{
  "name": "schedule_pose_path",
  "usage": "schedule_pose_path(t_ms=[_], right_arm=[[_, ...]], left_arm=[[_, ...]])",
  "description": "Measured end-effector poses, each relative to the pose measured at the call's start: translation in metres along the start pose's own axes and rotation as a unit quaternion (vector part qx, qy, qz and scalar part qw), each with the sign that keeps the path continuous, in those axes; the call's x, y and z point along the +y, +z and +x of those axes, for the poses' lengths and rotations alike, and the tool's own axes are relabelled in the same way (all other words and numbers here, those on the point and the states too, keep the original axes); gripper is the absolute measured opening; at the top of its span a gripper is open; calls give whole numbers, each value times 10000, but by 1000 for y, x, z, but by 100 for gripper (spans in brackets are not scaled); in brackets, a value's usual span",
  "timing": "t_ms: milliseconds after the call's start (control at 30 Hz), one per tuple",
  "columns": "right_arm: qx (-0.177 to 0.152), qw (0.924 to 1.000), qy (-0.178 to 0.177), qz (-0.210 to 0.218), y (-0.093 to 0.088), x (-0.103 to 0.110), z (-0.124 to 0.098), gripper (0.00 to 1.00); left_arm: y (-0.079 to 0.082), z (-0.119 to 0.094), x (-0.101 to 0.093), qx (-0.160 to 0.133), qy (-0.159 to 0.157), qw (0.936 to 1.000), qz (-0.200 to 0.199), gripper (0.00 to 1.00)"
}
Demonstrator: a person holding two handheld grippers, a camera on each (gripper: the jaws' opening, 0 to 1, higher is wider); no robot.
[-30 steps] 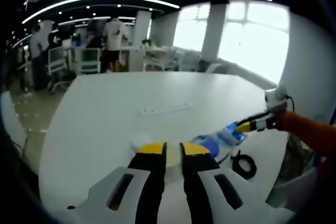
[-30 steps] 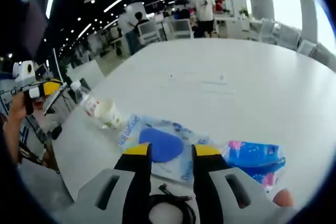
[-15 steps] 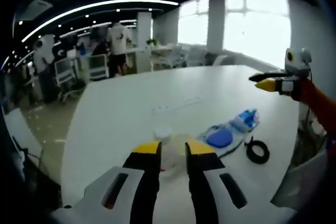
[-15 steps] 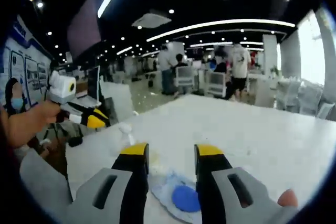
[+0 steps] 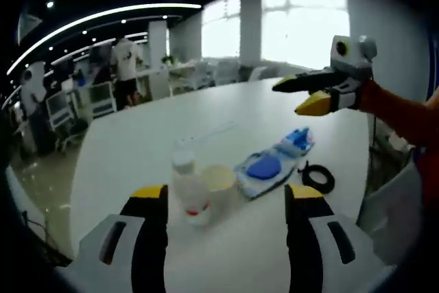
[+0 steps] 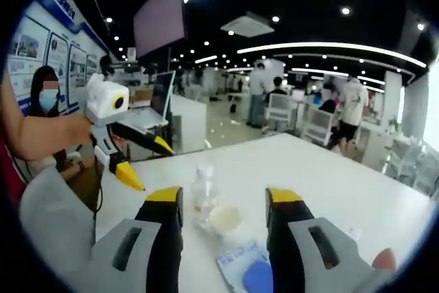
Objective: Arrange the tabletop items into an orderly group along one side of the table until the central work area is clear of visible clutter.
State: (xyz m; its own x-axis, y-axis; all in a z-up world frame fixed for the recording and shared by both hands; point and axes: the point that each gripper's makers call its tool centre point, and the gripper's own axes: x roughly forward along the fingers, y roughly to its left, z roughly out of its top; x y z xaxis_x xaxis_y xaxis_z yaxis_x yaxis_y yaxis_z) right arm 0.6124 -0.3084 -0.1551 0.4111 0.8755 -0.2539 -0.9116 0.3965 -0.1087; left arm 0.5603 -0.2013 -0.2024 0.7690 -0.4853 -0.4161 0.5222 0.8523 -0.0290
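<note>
Black cable coil [image 5: 317,178] beside blue packet [image 5: 266,167] in left gripper view; both grippers' fingers spread, empty.

A big white table [image 5: 137,149] holds a few things near one edge. A clear plastic bottle [image 5: 186,186] with a white cap stands next to a cream paper cup [image 5: 218,182]; they look like they touch. Just beside the cup lies a flat packet with a blue round shape [image 5: 264,167], then a small blue packet [image 5: 298,139]. A coiled black cable [image 5: 318,178] lies near them.
</note>
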Motion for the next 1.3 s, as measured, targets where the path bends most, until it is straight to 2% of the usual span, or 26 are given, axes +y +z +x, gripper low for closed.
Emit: schedule_pose_path(t_ms=[167,200,367,433,633,900,1167,1300], right_arm=[[-20,9999,126,-42,0,5,1,54],[-13,9999,156,-60,-1,6,2,55],[-11,9994,327,-85,-5,7,8,59],[61,9991,409,-45,-12,8,13,60],[142,9971,745,-98,-29,15,36,64],[363,9924,1173,-118,-54,25,81,66],[452,9881,1465,-134,-70,35,117,65],[451,9868,1551,-134,-75,37,131,65]], left_arm=[[0,-1,-17,-116,-295,9995,-51,98],[1,-2,-19,-129,-316,9994,-63,99],[8,-9,-37,-352,-562,9978,-87,100],[6,-11,-40,-364,-546,9977,-151,100],[-3,-21,-39,-700,-325,9951,-617,99],[-28,-31,-43,-651,-155,9941,-852,99],[-40,-30,-45,-705,-65,9924,-1005,99],[-53,-27,-46,-586,-73,9912,-1181,99]])
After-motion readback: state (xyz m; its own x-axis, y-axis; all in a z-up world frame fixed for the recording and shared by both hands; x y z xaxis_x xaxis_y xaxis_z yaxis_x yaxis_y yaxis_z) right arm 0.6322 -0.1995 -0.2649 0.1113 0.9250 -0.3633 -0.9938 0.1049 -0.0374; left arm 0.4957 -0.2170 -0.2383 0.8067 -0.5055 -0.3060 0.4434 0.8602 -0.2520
